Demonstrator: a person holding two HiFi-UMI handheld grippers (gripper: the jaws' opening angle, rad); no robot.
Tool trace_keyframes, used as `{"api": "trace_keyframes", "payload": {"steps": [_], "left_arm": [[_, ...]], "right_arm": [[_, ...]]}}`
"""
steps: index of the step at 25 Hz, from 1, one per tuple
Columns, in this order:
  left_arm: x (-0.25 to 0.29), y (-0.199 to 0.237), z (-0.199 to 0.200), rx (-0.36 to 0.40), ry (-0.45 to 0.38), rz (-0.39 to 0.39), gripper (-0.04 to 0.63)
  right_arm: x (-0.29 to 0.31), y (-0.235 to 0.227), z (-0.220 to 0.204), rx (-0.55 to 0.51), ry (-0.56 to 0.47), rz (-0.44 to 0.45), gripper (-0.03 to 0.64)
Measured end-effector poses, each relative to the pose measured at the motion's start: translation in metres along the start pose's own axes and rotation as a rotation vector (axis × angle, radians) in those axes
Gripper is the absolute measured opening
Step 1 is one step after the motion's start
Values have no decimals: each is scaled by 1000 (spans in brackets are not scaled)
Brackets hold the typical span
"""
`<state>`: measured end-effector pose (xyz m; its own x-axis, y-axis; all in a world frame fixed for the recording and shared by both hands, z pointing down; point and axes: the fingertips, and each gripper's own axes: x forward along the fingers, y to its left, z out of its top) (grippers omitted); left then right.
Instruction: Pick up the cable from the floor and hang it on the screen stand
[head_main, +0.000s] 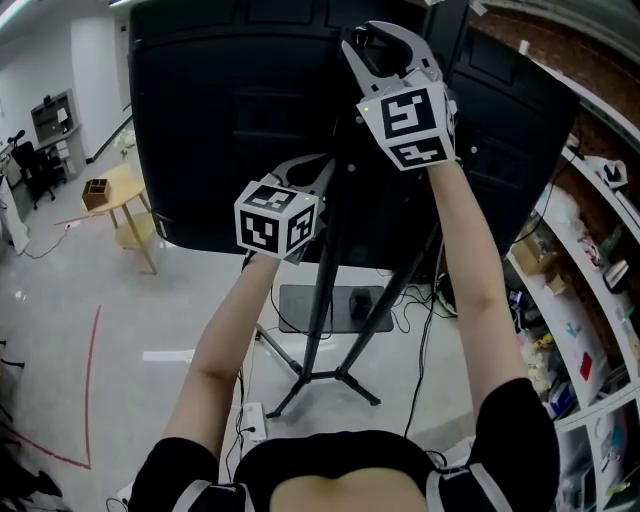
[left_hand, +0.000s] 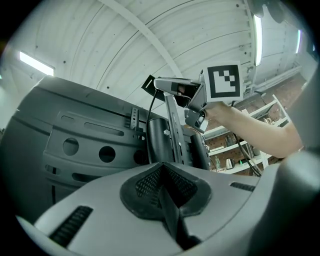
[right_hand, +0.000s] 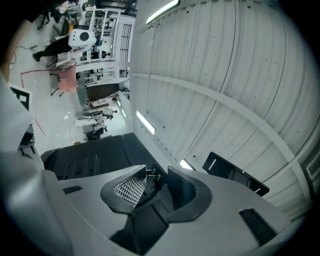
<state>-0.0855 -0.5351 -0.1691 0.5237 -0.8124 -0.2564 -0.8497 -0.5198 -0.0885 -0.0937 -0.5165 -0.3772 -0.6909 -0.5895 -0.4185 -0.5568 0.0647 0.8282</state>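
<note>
Right gripper (head_main: 385, 42), half open, grips the cable (left_hand: 150, 125) by its plug (right_hand: 151, 176). Left gripper (left_hand: 161, 170) pinches it lower. I think it is best to lift above the screen stand's (head_main: 325, 290) top edge, then drape.

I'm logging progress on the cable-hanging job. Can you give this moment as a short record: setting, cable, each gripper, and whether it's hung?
setting: behind a black screen on a tripod stand
cable: off the floor, its plug end up by the screen's top, its cord dropping toward the left gripper
right gripper: raised high, jaws closed on the plug end
left gripper: lower, by the stand's pole, jaws together; whether they pinch the cord is unclear
hung on stand: not yet
</note>
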Motion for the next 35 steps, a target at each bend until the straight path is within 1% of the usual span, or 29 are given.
{"api": "trace_keyframes", "payload": {"steps": [3, 5, 8, 13, 16, 22, 26, 31, 35], "left_arm": [[2, 6, -2, 6, 5, 14, 6], [0, 7, -2, 23, 14, 22, 6], [-4, 8, 2, 45, 11, 33, 6], [-8, 7, -6, 27, 14, 25, 6], [-11, 5, -15, 22, 26, 28, 6], [-17, 1, -32, 6, 42, 39, 6], [-21, -2, -38, -4, 45, 40, 6], [-28, -7, -46, -10, 43, 43, 6], [-38, -12, -53, -17, 43, 47, 6]], "right_arm": [[-5, -6, -21, -3, 46, -38, 150], [-17, -11, -31, 22, 61, -65, 150], [-43, -16, -48, 23, 88, -116, 145], [-89, -5, -97, 81, 180, -175, 135], [-109, 15, -121, 132, 228, -183, 120], [-118, 52, -147, 267, 283, -183, 117], [-117, 75, -165, 355, 328, -152, 117], [-115, 104, -163, 395, 314, -136, 117], [-118, 107, -160, 442, 298, -161, 118]]}}
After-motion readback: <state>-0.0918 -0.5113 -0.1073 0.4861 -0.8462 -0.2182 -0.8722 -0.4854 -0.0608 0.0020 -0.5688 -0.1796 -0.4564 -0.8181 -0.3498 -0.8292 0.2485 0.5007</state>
